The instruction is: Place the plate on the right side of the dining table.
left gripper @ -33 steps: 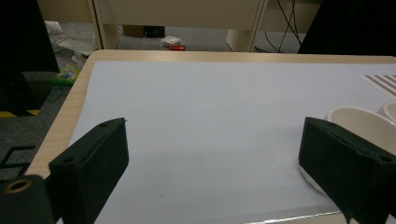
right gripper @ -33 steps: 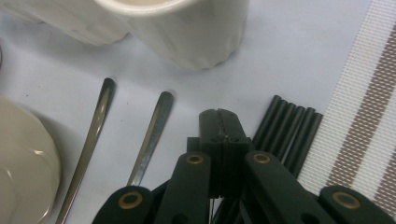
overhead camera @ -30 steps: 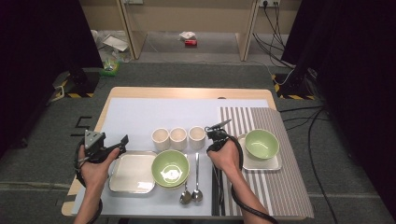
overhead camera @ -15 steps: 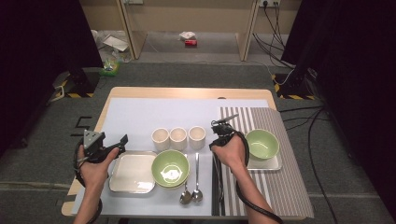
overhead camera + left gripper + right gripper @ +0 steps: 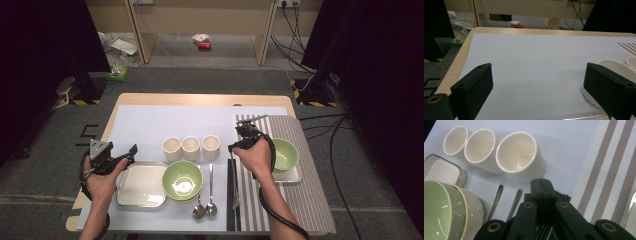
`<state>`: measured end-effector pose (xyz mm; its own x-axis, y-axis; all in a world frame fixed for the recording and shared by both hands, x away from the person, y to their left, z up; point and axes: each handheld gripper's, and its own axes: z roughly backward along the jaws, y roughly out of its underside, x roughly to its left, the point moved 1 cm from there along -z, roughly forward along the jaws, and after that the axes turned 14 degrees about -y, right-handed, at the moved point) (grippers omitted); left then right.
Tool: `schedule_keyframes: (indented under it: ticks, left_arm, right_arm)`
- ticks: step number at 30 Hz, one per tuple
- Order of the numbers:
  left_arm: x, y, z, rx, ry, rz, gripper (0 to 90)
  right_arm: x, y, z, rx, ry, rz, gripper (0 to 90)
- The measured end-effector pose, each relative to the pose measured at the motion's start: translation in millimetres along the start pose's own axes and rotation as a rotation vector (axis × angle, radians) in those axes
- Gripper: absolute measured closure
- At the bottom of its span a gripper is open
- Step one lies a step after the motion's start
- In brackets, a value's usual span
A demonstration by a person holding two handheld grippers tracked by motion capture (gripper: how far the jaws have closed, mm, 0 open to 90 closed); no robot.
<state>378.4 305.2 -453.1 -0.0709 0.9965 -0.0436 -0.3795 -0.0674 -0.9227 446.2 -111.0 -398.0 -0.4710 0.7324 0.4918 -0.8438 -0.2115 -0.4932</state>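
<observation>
Counter [image 5: 150, 120] seen from above, covered by a pale sheet. Right tool [image 5: 239, 141] sits near the striped mat's [image 5: 310, 200] left edge, jaws pressed together on nothing, above dark chopsticks [image 5: 230, 200] lying along that edge. Just left of it three white cups [image 5: 191, 147] stand in a row; two spoons [image 5: 205, 207] lie toward the near edge beside a green bowl [image 5: 183, 180]. Left tool [image 5: 129, 152] hovers near the left edge over a white tray [image 5: 142, 186], jaws spread wide and empty.

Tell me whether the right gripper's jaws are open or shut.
Shut: in the right gripper view the right gripper's two black jaws meet, nothing visibly between them.
</observation>
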Motion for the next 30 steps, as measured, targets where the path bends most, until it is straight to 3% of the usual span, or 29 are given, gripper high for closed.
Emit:
schedule_keyframes:
  ticks: [12,24,30]
  left_arm:
    - [1.0,0.3,0.1,-0.003,-0.004,0.004,7.7]
    - [1.0,0.4,0.1,-0.003,-0.005,0.001,7.7]
    - [1.7,0.4,0.4,-0.006,-0.005,0.004,7.7]
  right_arm:
    - [-3.8,-3.4,12.2,-0.077,-0.008,0.034,90.0]
    - [-5.6,-5.6,25.9,-0.196,-0.067,0.08,90.0]
    - [-6.9,-6.5,35.3,-0.255,-0.067,0.095,90.0]
